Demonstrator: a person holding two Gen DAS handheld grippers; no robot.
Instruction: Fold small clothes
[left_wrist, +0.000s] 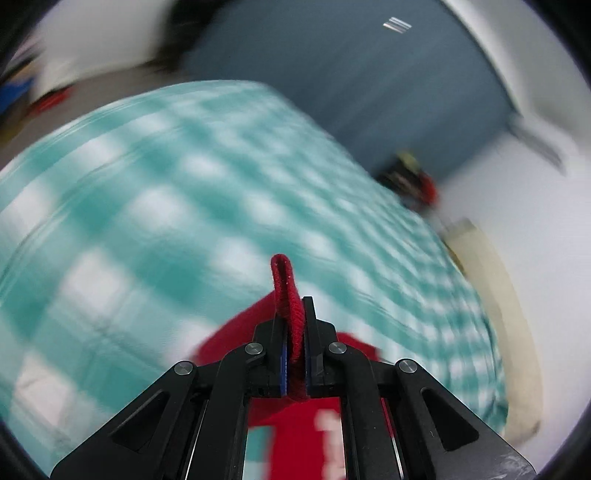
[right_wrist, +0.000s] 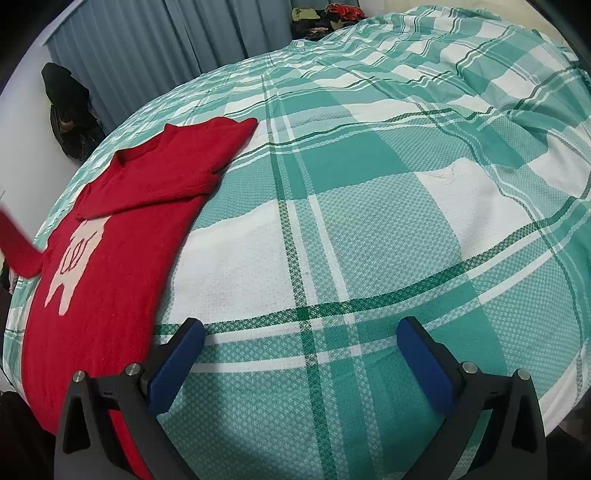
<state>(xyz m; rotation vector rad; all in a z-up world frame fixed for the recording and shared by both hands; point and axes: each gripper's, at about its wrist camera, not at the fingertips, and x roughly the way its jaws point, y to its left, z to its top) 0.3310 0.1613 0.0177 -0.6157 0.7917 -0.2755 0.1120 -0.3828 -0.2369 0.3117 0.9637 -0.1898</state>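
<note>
Red knit sweater (right_wrist: 122, 236) lies at the frame's left on the checked bedspread (right_wrist: 369, 221); left gripper (left_wrist: 294, 332) pinches its sleeve cuff (left_wrist: 286, 291), right gripper (right_wrist: 301, 354) gapes empty. Thick wool could slip mid-swing, skewing the fold.

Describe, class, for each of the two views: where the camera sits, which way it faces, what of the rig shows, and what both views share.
Left wrist: behind the left gripper, aimed across the blurred checked bedspread; its fingers pinch a red cuff.
Right wrist: behind the right gripper, jaws wide apart, looking over the bedspread toward grey curtains.
Shared: the red sweater, the bedspread, the curtains.
</note>
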